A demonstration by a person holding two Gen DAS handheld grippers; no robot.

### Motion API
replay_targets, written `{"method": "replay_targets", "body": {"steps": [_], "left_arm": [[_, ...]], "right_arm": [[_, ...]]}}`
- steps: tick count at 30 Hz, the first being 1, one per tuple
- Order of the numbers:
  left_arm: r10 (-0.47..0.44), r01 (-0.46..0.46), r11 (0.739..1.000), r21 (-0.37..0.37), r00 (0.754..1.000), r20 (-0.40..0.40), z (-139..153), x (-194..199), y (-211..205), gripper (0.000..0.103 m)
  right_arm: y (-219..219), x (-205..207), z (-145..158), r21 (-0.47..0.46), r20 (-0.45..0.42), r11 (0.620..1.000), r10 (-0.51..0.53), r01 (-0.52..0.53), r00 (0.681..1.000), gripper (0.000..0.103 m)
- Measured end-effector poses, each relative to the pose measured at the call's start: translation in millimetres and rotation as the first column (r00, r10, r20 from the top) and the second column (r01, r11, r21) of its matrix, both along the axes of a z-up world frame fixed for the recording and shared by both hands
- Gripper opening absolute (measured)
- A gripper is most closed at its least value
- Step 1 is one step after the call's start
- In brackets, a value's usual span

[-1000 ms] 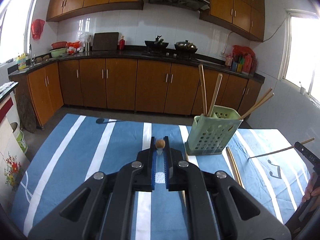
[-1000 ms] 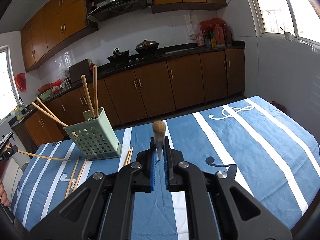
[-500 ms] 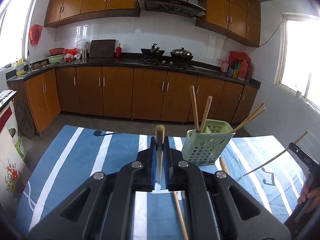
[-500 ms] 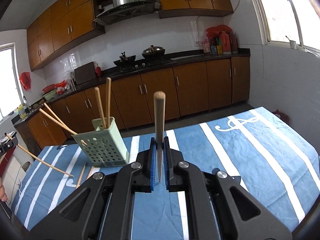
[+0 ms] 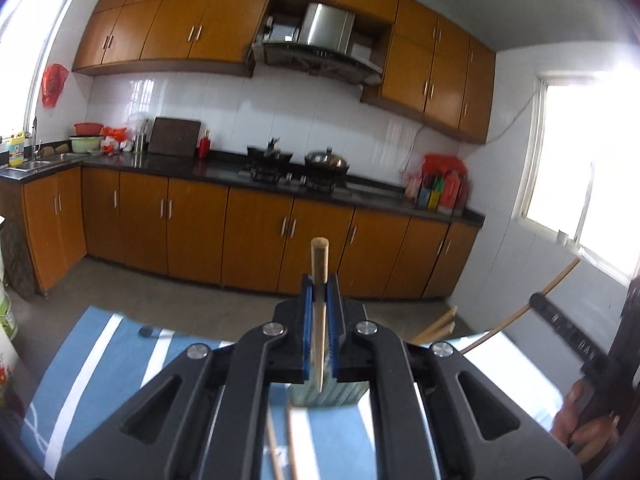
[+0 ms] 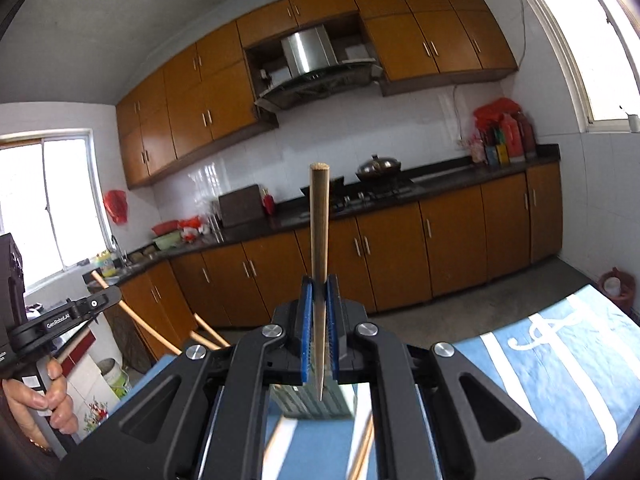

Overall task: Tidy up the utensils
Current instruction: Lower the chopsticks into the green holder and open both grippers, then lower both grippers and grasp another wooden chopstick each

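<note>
Above the blue striped tablecloth (image 6: 560, 364), each gripper, left (image 5: 320, 292) and right (image 6: 319, 292), was clamped on one chopstick (image 5: 319, 264) (image 6: 319, 216), probably to drop it into the green holder (image 6: 312, 404)

We've got the R gripper (image 6: 319, 292) clamped tight on a chopstick (image 6: 319, 216), thick end up, tip down btwn the blue pads (image 6: 306, 328). Green holder (image 6: 312, 402) shows just below the jaws, mostly hidden. Loose chopsticks (image 6: 364, 448) lie on the blue striped cloth (image 6: 560, 360) by it. At left, the L gripper (image 6: 64, 316) w/ a hand (image 6: 40, 400) holds another stick (image 6: 132, 316), tilted.
</note>
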State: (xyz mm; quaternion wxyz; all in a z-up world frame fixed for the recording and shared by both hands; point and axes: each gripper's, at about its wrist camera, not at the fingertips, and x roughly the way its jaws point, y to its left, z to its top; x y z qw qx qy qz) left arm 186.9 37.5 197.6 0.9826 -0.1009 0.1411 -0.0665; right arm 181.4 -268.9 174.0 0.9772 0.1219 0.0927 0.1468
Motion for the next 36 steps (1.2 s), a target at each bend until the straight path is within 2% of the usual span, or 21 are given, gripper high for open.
{"method": "replay_targets", "body": {"steps": [5, 10, 18, 22, 26, 29, 30, 32, 33, 36], "left_arm": [[0.029, -0.029, 1.000, -0.005, 0.998, 0.054, 15.0, 22.0, -16.7, 0.008], [0.072, -0.071, 0.997, -0.012, 0.996, 0.059, 2.1, 55.4, -24.2, 0.008], [0.065, -0.067, 0.997, -0.036, 0.996, -0.054, -41.5, 93.2, -19.8, 0.008], [0.056, -0.061, 0.997, -0.045, 0.994, -0.093, -55.9, 98.1, -14.6, 0.008], [0.053, -0.060, 0.997, -0.050, 0.991, -0.121, -62.3, 98.2, -10.0, 0.009], [0.055, -0.062, 0.997, -0.051, 0.991, -0.122, -60.7, 94.6, -9.8, 0.014], [0.059, -0.065, 0.997, -0.051, 0.991, -0.119, -58.8, 92.3, -9.4, 0.015], [0.062, -0.068, 0.996, -0.053, 0.992, -0.113, -55.6, 88.0, -9.2, 0.018], [0.063, -0.070, 0.996, -0.055, 0.992, -0.108, -53.5, 84.3, -8.1, 0.019], [0.070, -0.076, 0.996, -0.056, 0.992, -0.101, -49.3, 72.7, -4.4, 0.020]], "right_arm": [[13.3, 27.5, 0.8, -0.015, 0.026, 1.000, -0.024, 0.025, 0.999, 0.008], [17.3, 57.7, -14.1, 0.017, -0.034, 0.999, -0.037, 0.037, 0.999, 0.008], [33.0, 85.4, -42.6, -0.023, -0.122, 1.000, -0.022, 0.019, 0.992, 0.008], [36.1, 90.1, -53.3, -0.034, -0.161, 0.999, -0.018, 0.012, 0.987, 0.008], [35.8, 89.6, -55.1, -0.039, -0.181, 0.999, -0.023, 0.016, 0.983, 0.008], [33.4, 84.7, -50.1, -0.046, -0.182, 0.999, -0.027, 0.019, 0.983, 0.009], [31.8, 83.9, -48.7, -0.048, -0.180, 0.999, -0.029, 0.021, 0.983, 0.011], [27.6, 78.3, -44.5, -0.046, -0.167, 0.998, -0.045, 0.038, 0.985, 0.036], [25.9, 74.4, -42.4, -0.045, -0.156, 0.998, -0.053, 0.047, 0.986, 0.040], [19.9, 63.3, -35.0, -0.038, -0.138, 0.998, -0.063, 0.058, 0.988, 0.041]]}}
